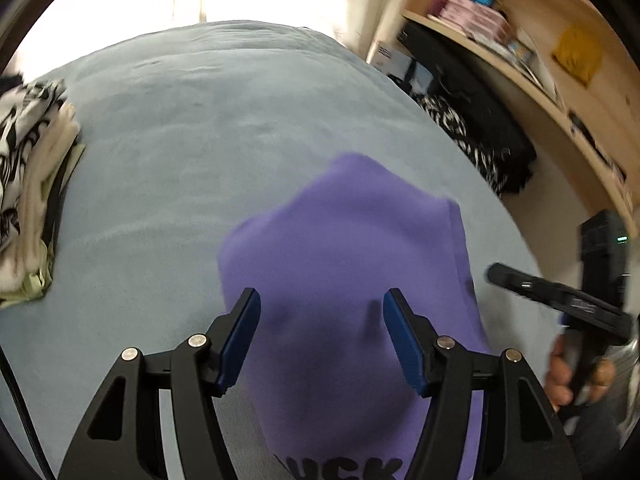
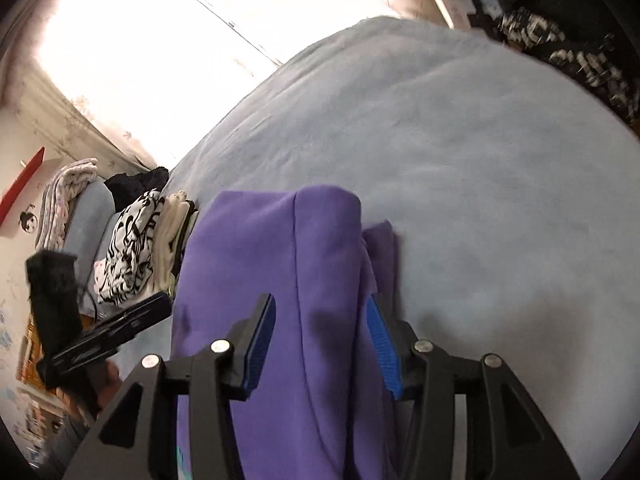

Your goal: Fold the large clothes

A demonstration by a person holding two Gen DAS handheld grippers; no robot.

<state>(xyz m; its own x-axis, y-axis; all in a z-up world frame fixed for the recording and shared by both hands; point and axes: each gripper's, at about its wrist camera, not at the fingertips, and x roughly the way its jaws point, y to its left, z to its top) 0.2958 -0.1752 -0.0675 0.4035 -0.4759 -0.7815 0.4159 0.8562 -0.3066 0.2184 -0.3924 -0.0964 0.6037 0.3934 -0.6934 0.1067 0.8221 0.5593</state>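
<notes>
Left wrist: purple garment [image 1: 344, 264] on blue-grey bedspread [image 1: 200, 128], wooden shelves [image 1: 540, 40] beside; both grippers' fingers apart, empty.

The purple garment [image 1: 344, 264] is smeared by motion ahead of the left gripper [image 1: 320, 340], and its near end runs off the lower edge, cutting its black lettering [image 1: 340, 470] to a few partial letters. To that gripper's right, the shelf items [image 1: 480, 20] are too blurred to name. In the right wrist view the garment's near part passes under the right gripper [image 2: 320, 344] and off the frame, and the black-and-white patterned fabric [image 2: 580, 52] far ahead to its right is blurred.
</notes>
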